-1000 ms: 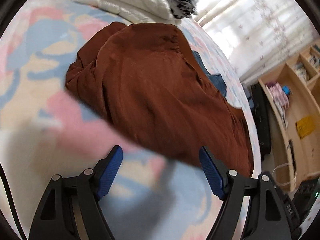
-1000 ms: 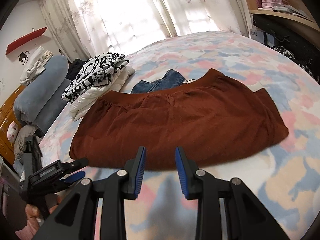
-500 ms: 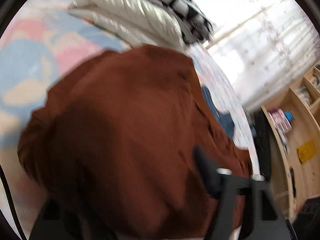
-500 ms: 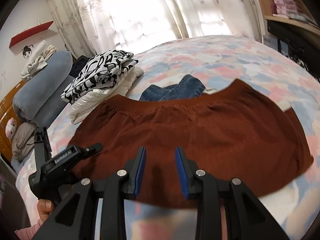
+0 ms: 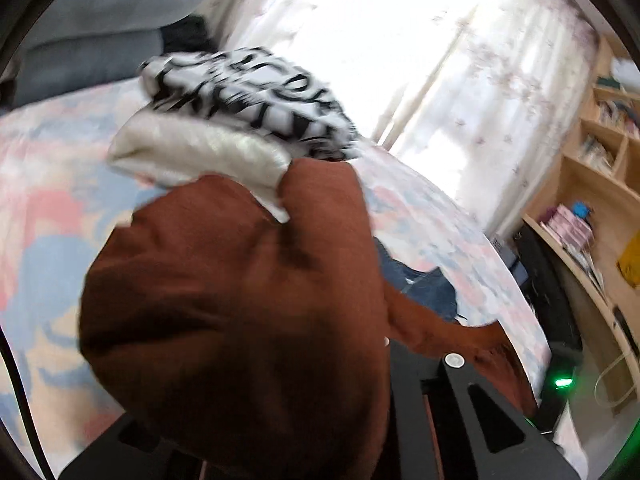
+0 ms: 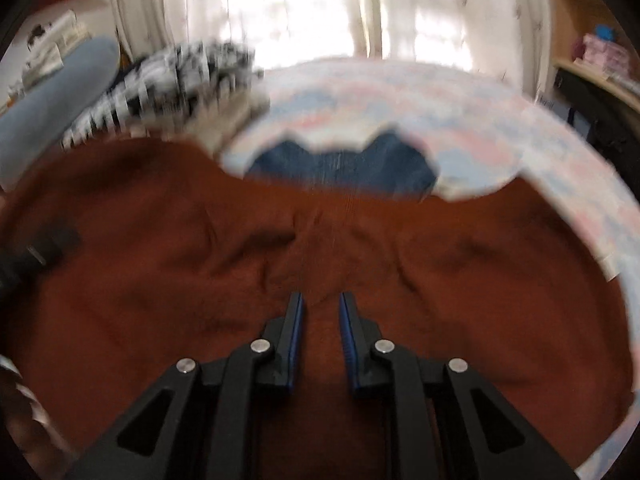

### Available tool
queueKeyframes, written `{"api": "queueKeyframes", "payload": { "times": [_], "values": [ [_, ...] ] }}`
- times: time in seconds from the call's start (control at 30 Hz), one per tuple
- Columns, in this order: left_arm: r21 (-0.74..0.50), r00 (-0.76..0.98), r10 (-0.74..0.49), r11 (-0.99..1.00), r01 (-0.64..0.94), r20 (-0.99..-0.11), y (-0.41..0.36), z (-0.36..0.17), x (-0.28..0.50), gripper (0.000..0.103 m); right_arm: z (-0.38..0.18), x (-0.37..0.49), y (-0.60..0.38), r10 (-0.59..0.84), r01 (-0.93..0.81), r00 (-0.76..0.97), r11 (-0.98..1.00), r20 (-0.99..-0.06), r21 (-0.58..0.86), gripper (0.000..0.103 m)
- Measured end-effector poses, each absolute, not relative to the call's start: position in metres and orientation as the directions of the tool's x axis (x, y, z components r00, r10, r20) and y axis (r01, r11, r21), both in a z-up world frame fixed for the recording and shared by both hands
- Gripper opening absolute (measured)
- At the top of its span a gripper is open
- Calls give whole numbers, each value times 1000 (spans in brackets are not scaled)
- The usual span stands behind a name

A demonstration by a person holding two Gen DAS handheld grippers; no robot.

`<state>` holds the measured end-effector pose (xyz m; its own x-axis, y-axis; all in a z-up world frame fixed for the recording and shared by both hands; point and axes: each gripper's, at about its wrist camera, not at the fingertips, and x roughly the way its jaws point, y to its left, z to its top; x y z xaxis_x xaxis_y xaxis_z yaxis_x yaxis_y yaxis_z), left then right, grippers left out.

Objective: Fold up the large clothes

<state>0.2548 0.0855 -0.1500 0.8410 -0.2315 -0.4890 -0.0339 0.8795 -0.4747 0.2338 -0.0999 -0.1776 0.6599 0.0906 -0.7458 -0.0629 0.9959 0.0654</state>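
Note:
A large rust-brown garment (image 6: pixel 400 248) lies spread on the bed. In the left wrist view a bunched fold of it (image 5: pixel 240 300) covers the left gripper's fingers, so its jaws are hidden. The left gripper's black body shows at the left edge of the right wrist view (image 6: pixel 36 256), at the garment's left end. My right gripper (image 6: pixel 320 312) is low over the middle of the garment, with a narrow gap between its blue-padded fingers (image 6: pixel 296 328) and brown cloth showing in the gap. Both views are blurred.
A stack of folded clothes, white under black-and-white print (image 5: pixel 240 120), sits at the garment's far left. Blue jeans (image 6: pixel 340 164) lie beyond the garment. Grey-blue pillows (image 6: pixel 52 92) are at the left, wooden shelves (image 5: pixel 600 200) at the right, and a curtained window (image 6: pixel 320 4) behind.
Both grippers have moved forward onto the garment. The left one, open and clear of it a second ago, is now buried under a lifted fold. The right one went from the near edge to its middle.

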Motion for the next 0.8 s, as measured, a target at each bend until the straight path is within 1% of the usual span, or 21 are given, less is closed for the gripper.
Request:
{"api": "queueKeyframes", "payload": {
  "times": [0.07,0.17,0.23,0.3,0.43,0.53,0.6,0.7,0.73,0.8],
  "values": [
    [-436,856,-225,900,0,-465,71,-138,252,10,-179,233,-99,86,-67,665,996,-742,55,17],
    [-412,863,-249,910,53,-439,54,-119,250,9,-180,231,-102,99,-77,662,995,-743,64,18],
    [-388,865,-264,918,89,-427,42,-106,241,9,-181,231,-106,124,-79,661,992,-740,96,18],
    [-334,867,-270,934,129,-420,19,-95,237,9,-182,231,-112,152,-79,658,988,-738,133,18],
    [-274,853,-291,944,183,-432,-15,-80,231,9,-182,234,-120,208,-79,645,975,-735,207,18],
    [-235,846,-287,952,198,-450,-41,-73,230,9,-181,237,-130,265,-81,621,958,-738,276,19],
    [-208,842,-281,956,206,-460,-57,-69,229,10,-178,239,-141,343,-95,575,930,-743,356,19],
    [-160,839,-273,961,223,-471,-83,-60,228,10,-170,233,-172,465,-74,515,861,-720,503,18],
    [-148,837,-275,961,233,-473,-93,-58,227,10,-166,227,-186,484,-57,514,843,-708,535,18],
    [-119,831,-274,961,248,-484,-116,-55,226,10,-151,207,-217,466,-21,556,836,-689,548,18]
  ]
}}
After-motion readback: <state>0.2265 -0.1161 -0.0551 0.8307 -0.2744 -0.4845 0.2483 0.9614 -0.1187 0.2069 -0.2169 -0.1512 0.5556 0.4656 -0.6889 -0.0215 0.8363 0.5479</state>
